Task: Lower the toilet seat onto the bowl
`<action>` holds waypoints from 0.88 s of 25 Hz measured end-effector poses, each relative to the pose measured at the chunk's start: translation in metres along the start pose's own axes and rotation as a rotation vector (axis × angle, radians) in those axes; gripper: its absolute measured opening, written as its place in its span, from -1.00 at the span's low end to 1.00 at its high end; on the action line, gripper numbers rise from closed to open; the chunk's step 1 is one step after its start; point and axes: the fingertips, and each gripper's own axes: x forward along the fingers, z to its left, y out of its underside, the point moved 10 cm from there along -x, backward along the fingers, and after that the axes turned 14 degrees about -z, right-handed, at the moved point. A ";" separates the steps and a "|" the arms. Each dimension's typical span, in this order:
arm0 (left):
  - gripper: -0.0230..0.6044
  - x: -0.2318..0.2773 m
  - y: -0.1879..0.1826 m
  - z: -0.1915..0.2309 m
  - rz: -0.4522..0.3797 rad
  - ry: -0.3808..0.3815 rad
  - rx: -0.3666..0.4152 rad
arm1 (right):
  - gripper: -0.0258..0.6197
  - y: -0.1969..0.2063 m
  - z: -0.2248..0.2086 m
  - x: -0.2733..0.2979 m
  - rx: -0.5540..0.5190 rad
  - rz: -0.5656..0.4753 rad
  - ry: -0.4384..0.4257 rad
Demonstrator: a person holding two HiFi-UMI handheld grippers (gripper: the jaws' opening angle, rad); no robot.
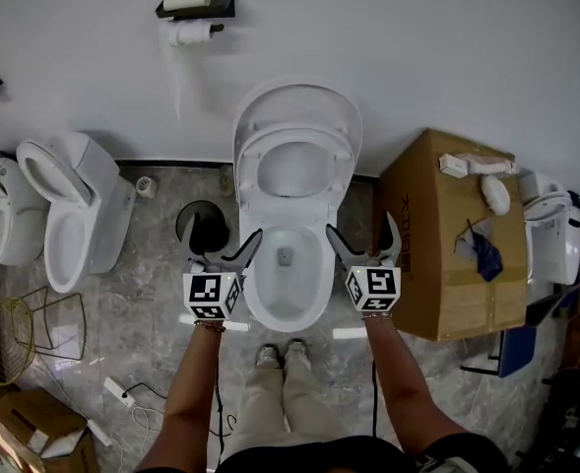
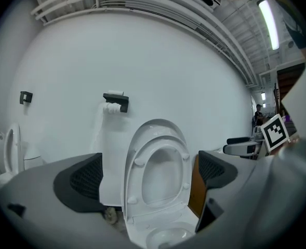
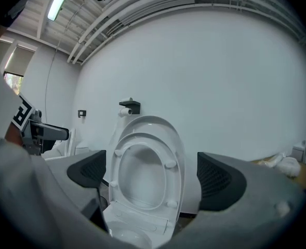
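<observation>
A white toilet stands against the wall with its seat [image 1: 296,139] raised upright against the lid [image 1: 299,99]; the bowl [image 1: 288,269] lies open below. The seat [image 2: 160,176] shows its underside bumpers in the left gripper view, and the seat [image 3: 145,178] does the same in the right gripper view. My left gripper [image 1: 234,254] hovers at the bowl's left rim, open and empty. Over the bowl's right rim my right gripper [image 1: 362,247] is open too, holding nothing. Neither touches the seat.
A cardboard box [image 1: 452,254] with white items on top stands right of the toilet. Two more toilets [image 1: 73,210] sit at the left, and a round dark bin [image 1: 201,227] is beside the bowl. A paper holder [image 1: 196,8] hangs on the wall. The person's feet [image 1: 278,355] are in front.
</observation>
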 end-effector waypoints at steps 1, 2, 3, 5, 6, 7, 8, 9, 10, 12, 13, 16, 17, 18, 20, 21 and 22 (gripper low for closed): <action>0.83 0.006 0.001 0.000 -0.005 0.010 -0.005 | 0.77 0.002 -0.002 0.005 0.003 -0.004 0.005; 0.83 0.011 0.004 0.001 -0.006 0.020 -0.011 | 0.77 0.005 -0.004 0.010 0.004 -0.007 0.010; 0.83 0.016 0.007 0.001 -0.004 0.027 -0.014 | 0.77 0.007 -0.006 0.014 0.003 -0.008 0.014; 0.83 0.030 0.011 0.002 0.002 0.038 -0.008 | 0.77 0.011 -0.012 0.024 0.003 -0.011 0.015; 0.83 0.038 0.013 0.002 0.001 0.041 -0.002 | 0.76 0.012 -0.015 0.031 0.003 -0.015 0.014; 0.83 0.046 0.015 0.003 0.000 0.044 0.006 | 0.75 0.013 -0.018 0.037 0.002 -0.018 0.014; 0.83 0.052 0.016 0.005 -0.001 0.046 0.015 | 0.74 0.015 -0.020 0.044 0.001 -0.019 0.014; 0.83 0.057 0.018 0.007 0.002 0.048 0.025 | 0.74 0.018 -0.021 0.049 0.001 -0.018 0.012; 0.83 0.062 0.019 0.008 0.006 0.049 0.035 | 0.73 0.020 -0.022 0.055 0.003 -0.017 0.009; 0.83 0.074 0.022 0.011 0.011 0.054 0.042 | 0.73 0.023 -0.026 0.065 -0.002 -0.017 0.005; 0.83 0.081 0.024 0.012 0.012 0.055 0.036 | 0.73 0.024 -0.029 0.070 -0.009 -0.018 0.006; 0.83 0.093 0.033 0.016 0.020 0.045 0.011 | 0.72 0.026 -0.036 0.082 -0.019 -0.027 0.009; 0.83 0.096 0.035 0.017 0.024 0.044 0.012 | 0.72 0.027 -0.037 0.085 -0.018 -0.031 0.008; 0.83 0.099 0.037 0.019 0.026 0.043 0.016 | 0.72 0.028 -0.038 0.088 -0.018 -0.034 0.007; 0.83 0.106 0.040 0.023 0.027 0.043 0.022 | 0.71 0.031 -0.039 0.096 -0.026 -0.034 0.002; 0.83 0.110 0.041 0.026 0.025 0.042 0.018 | 0.69 0.032 -0.040 0.100 -0.031 -0.033 -0.002; 0.83 0.114 0.042 0.028 0.021 0.040 0.008 | 0.65 0.033 -0.039 0.103 -0.037 -0.033 -0.008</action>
